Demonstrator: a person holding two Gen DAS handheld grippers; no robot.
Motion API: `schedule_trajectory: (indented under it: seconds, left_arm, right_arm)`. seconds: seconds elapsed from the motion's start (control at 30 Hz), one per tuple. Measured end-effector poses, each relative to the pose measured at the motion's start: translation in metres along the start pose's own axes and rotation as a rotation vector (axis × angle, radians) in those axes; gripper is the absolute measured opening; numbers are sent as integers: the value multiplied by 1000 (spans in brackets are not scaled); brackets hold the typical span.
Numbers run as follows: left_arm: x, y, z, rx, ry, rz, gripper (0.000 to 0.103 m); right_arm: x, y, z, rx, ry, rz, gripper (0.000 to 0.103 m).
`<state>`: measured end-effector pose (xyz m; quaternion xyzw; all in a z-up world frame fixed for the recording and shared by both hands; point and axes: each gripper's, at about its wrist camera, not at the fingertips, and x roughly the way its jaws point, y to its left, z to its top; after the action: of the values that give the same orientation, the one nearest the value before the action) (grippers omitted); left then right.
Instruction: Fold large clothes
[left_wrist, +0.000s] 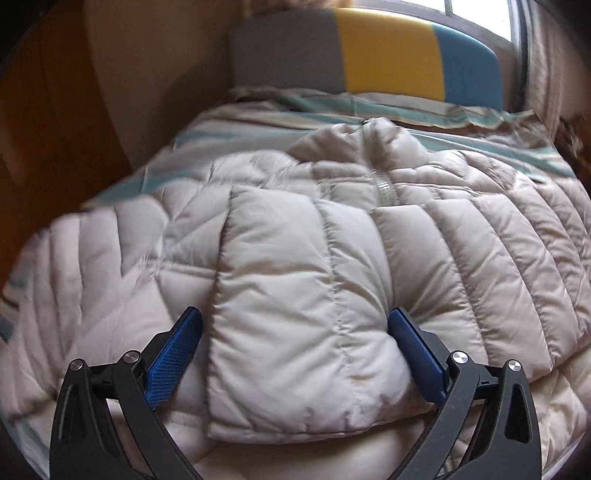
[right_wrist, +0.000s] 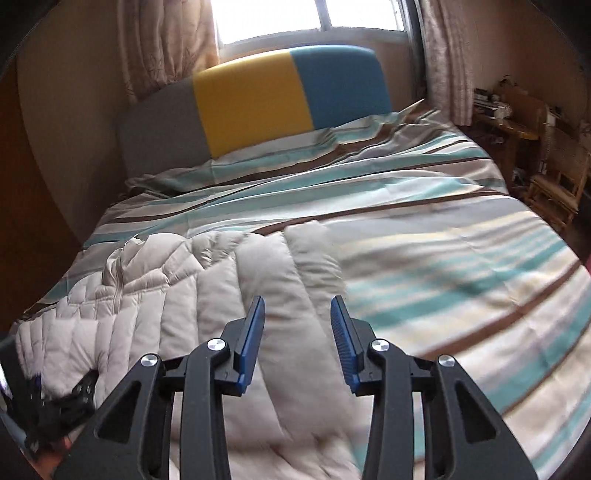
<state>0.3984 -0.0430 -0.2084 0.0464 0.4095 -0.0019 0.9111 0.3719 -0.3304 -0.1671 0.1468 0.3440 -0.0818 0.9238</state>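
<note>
We are finding the jacket (left_wrist: 295, 258) lying on the bed (right_wrist: 424, 229), 1 sleeve (left_wrist: 288, 295) folded across. Left gripper (left_wrist: 295, 325) is gaping wide astride it; right gripper (right_wrist: 297, 314) is hovering part-open, empty. Further folds are remaining.

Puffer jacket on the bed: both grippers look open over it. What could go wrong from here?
1. The left gripper straddles a thick folded sleeve with jaws wide; slick, puffy fabric may squeeze out on closing.
2. The right gripper hangs open over the puffer jacket near its edge; it could pinch the striped bedding too.
3. The padded folds may spring open.
</note>
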Motion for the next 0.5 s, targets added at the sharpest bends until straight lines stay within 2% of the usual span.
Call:
schedule_trajectory:
  seconds: [0.13,0.2,0.43,0.5]
  left_arm:
    - [5,7,-5,-44,20,-36,100]
    - [7,6,-6,-40,25,-39,100]
    - [11,-2,-1,-17,41,-12,100]
    - [4,-5,5,-12,50,24,100]
  right_arm:
    - [51,9,-8,-53,62,-102,36]
    - [71,5,-19,-59,91,-114,37]
    - [78,4,-26,-70,85,-123,38]
    - [78,4,-27,-74,81,-127,38]
